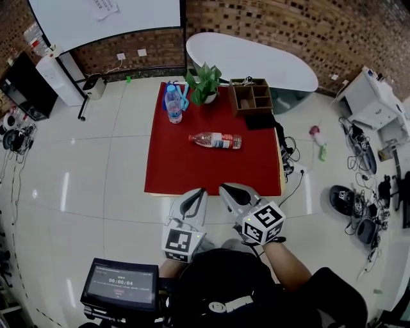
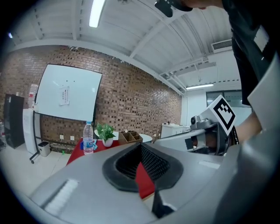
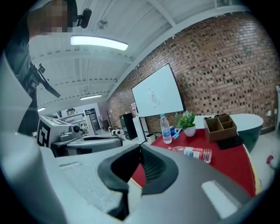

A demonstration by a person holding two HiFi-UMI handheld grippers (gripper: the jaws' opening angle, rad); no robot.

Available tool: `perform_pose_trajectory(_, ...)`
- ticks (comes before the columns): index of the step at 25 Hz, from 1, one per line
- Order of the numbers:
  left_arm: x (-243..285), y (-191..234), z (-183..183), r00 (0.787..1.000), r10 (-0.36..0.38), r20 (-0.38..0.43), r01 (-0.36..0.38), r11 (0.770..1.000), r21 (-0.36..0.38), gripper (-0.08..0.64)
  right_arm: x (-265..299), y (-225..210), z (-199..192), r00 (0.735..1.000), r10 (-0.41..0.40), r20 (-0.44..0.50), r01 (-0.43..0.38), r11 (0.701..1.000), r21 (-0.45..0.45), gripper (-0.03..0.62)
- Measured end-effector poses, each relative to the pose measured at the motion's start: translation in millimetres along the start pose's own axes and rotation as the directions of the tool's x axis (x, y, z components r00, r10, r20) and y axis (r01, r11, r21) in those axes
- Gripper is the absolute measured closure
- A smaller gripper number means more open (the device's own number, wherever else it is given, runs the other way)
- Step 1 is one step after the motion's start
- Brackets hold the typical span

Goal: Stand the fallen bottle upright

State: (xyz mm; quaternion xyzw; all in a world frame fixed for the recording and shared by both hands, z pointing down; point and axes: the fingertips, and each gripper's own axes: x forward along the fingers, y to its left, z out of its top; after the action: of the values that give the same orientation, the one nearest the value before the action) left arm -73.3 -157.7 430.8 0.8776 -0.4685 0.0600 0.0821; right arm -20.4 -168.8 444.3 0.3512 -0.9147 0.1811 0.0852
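A: Place of the bottle (image 1: 216, 140)?

B: On its side, about the middle of the red desk (image 1: 192, 176), neck seemingly toward the left in the head view. Well apart from both grippers.

A: And the jaws?

B: Of the left gripper (image 1: 201, 191): clenched, nothing between. Of the right gripper (image 1: 225, 188): clenched too, empty. Both held side by side just before the near desk edge, pointing toward the bottle. Probably only on approach, so no reason yet to open.

A: Anything in the way?

B: Not really. A second bottle (image 1: 173, 104), upright, near the far left corner, beside a plant (image 1: 205, 82). A wooden organizer (image 1: 250, 96) at the far right. Free cloth all around the fallen one, so enough room to stand it up right there.

A: Surface and room?

B: Flat red cloth, likely not slippery. Glossy white tile floor (image 1: 96, 160), brick wall (image 1: 288, 25), whiteboard (image 1: 106, 19), a white oval table (image 1: 256, 61) behind the desk. Cables (image 1: 365, 218) and gear on the floor at the right.
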Motion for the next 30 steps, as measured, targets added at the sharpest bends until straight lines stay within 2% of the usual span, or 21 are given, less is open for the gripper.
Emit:
perform_pose_trajectory(4,7.3,10.7,-3.1,1.0,0.011,-0.007,-0.011,1.0,-0.019,0.557,10.8,-21.2,5.5,0.999,-0.028,-0.029,0.026,0.998,-0.056,0.588)
perform_pose_trajectory(9,16.0,16.6,0.0,0.999,0.04,-0.01,-0.04,0.999,0.003,0.557,20.8,-44.3,2.4,0.997,-0.016,-0.082,0.007,0.995,-0.104,0.586)
perform_pose_trajectory(11,17.8,19.6,2.6,0.998,0.069,-0.009,-0.069,0.998,0.003,0.557,26.0,-53.0,-2.2,0.992,-0.016,-0.123,-0.004,0.987,-0.159,0.584)
perform_pose_trajectory(13,20.0,21.0,7.4,0.996,0.093,-0.004,-0.093,0.996,0.006,0.557,34.2,-63.2,-1.7,0.986,-0.03,-0.167,-0.014,0.966,-0.259,0.58)
perform_pose_trajectory(14,21.3,21.4,9.5,0.995,0.103,-0.002,-0.103,0.995,0.011,0.557,40.2,-68.0,-1.3,0.98,-0.041,-0.194,-0.026,0.943,-0.331,0.577)
perform_pose_trajectory(15,22.5,22.1,11.1,0.994,0.112,0.0,-0.112,0.994,0.015,0.558,47.3,-72.4,-2.6,0.972,-0.058,-0.226,-0.044,0.906,-0.421,0.554)
perform_pose_trajectory(16,23.1,22.9,12.0,0.993,0.121,0.0,-0.121,0.992,0.019,0.558,55.5,-76.9,-6.6,0.961,-0.085,-0.263,-0.069,0.848,-0.525,0.538)
perform_pose_trajectory(18,22.7,26.3,13.1,0.99,0.142,0.001,-0.142,0.99,0.024,0.557,76.6,-87.3,-22.6,0.927,-0.157,-0.341,-0.142,0.695,-0.705,0.495)
perform_pose_trajectory(19,22.0,29.5,13.8,0.988,0.153,0.001,-0.153,0.988,0.026,0.557,89.9,-92.5,-31.8,0.908,-0.183,-0.377,-0.186,0.631,-0.753,0.46)
perform_pose_trajectory(20,21.1,33.3,14.7,0.986,0.165,0.002,-0.165,0.986,0.028,0.557,104.2,-97.6,-39.7,0.89,-0.198,-0.41,-0.226,0.588,-0.776,0.419)
perform_pose_trajectory(21,20.0,36.7,15.6,0.984,0.178,0.003,-0.178,0.984,0.029,0.557,118.3,-102.6,-46.0,0.875,-0.203,-0.439,-0.26,0.567,-0.781,0.388)
perform_pose_trajectory(24,14.9,42.3,15.9,0.976,0.22,0.003,-0.22,0.975,0.025,0.558,155.4,-117.4,-60.8,0.831,-0.213,-0.514,-0.338,0.539,-0.771,0.339)
perform_pose_trajectory(27,7.9,50.1,13.8,0.966,0.26,-0.001,-0.26,0.965,0.023,0.557,193.1,-133.0,-73.2,0.783,-0.244,-0.573,-0.406,0.498,-0.766,0.331)
perform_pose_trajectory(30,-2.4,61.9,13.4,0.95,0.311,-0.003,-0.311,0.95,0.014,0.557,221.4,-148.2,-86.0,0.722,-0.273,-0.636,-0.466,0.487,-0.738,0.331)
